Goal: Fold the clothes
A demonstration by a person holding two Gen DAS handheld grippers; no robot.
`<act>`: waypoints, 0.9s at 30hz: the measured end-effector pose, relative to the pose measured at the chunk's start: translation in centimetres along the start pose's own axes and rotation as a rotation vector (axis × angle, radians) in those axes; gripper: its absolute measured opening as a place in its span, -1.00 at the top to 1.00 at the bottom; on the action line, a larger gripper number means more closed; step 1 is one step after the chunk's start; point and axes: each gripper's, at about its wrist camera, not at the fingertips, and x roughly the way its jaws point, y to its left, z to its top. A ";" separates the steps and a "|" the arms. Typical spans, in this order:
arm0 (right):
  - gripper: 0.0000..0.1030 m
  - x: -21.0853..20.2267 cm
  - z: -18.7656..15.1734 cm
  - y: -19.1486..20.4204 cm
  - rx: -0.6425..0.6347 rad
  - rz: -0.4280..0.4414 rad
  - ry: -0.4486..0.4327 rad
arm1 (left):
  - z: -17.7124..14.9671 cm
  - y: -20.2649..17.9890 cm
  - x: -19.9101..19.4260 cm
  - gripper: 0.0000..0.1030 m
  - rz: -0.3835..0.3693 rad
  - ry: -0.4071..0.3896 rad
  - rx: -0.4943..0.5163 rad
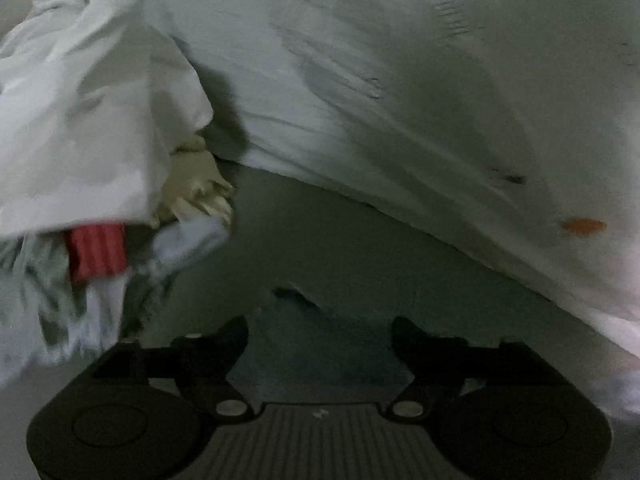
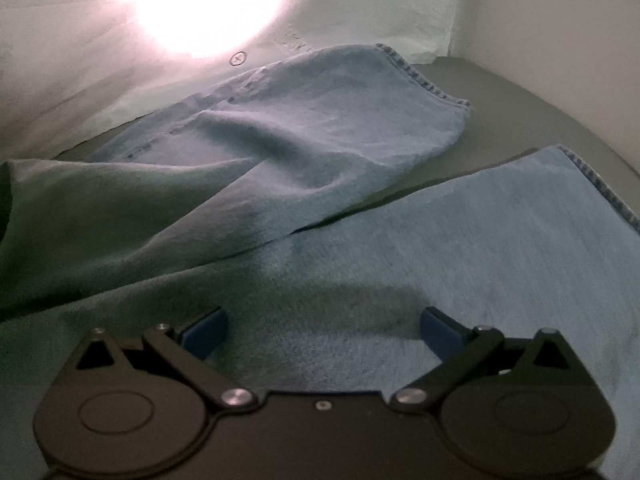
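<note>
Grey surface point(image 1: 340, 240); both tongs point(image 1: 319, 334) point(image 2: 324, 330) agape, empty.

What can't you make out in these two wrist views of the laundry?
- Left wrist view: the clothes pile is motion-blurred; single garments can't be told apart.
- Right wrist view: the glare washes out the white cloth's print.
- Right wrist view: the jeans' waist is cut off by the left edge.

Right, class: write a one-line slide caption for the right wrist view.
Open right gripper poised over light blue jeans spread on a grey surface, carrot-print white fabric behind.
</note>
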 end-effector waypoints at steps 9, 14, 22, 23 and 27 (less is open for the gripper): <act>-0.99 -1.2 0.4 -2.5 -0.089 0.147 0.096 | -8.4 -9.7 -2.6 -0.64 -0.065 0.200 0.146; -0.94 -2.3 1.4 -5.6 -0.125 0.185 0.094 | -9.2 -11.5 -2.3 -0.64 -0.090 0.243 0.115; -0.31 2.3 6.9 -12.3 0.108 0.179 0.135 | -7.5 -17.1 0.4 -0.64 -0.176 0.233 0.126; -0.23 3.4 8.0 -13.4 0.184 0.189 0.148 | -6.9 -17.8 0.9 -0.64 -0.198 0.244 0.117; -0.06 6.4 11.8 -16.3 0.428 0.230 0.125 | -5.1 -21.0 3.5 -0.64 -0.294 0.277 0.144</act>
